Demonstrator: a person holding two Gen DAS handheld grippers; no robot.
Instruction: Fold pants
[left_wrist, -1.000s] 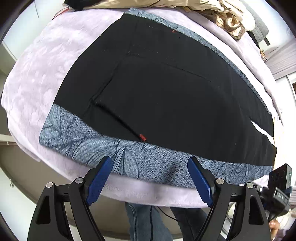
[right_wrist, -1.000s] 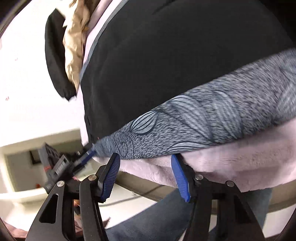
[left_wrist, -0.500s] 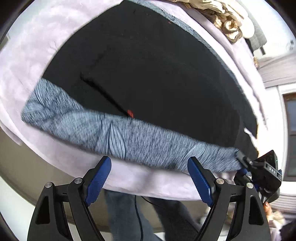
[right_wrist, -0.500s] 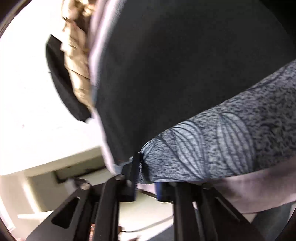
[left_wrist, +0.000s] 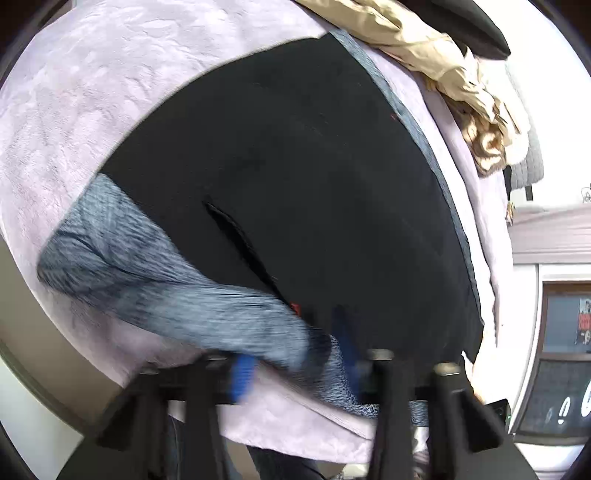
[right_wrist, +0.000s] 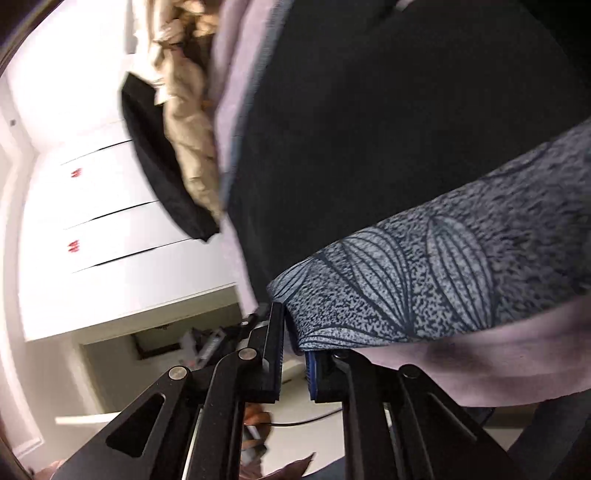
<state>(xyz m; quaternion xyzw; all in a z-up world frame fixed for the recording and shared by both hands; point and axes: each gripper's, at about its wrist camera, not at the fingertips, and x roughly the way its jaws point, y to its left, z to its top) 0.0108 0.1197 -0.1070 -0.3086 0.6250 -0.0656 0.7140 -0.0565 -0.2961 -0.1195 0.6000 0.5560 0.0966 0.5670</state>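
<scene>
- The black pants lie flat on a lilac blanket, their grey patterned waistband along the near edge.
- The right claw is pinching one waistband corner, though its jaws are easing apart slightly.
- The left claw is blurred; it is pressed together on the waistband further along the same edge.
- To fold well, I judge both claws should catch every layer, lift evenly, and carry the waistband toward the far edge without dragging the blanket.
</scene>
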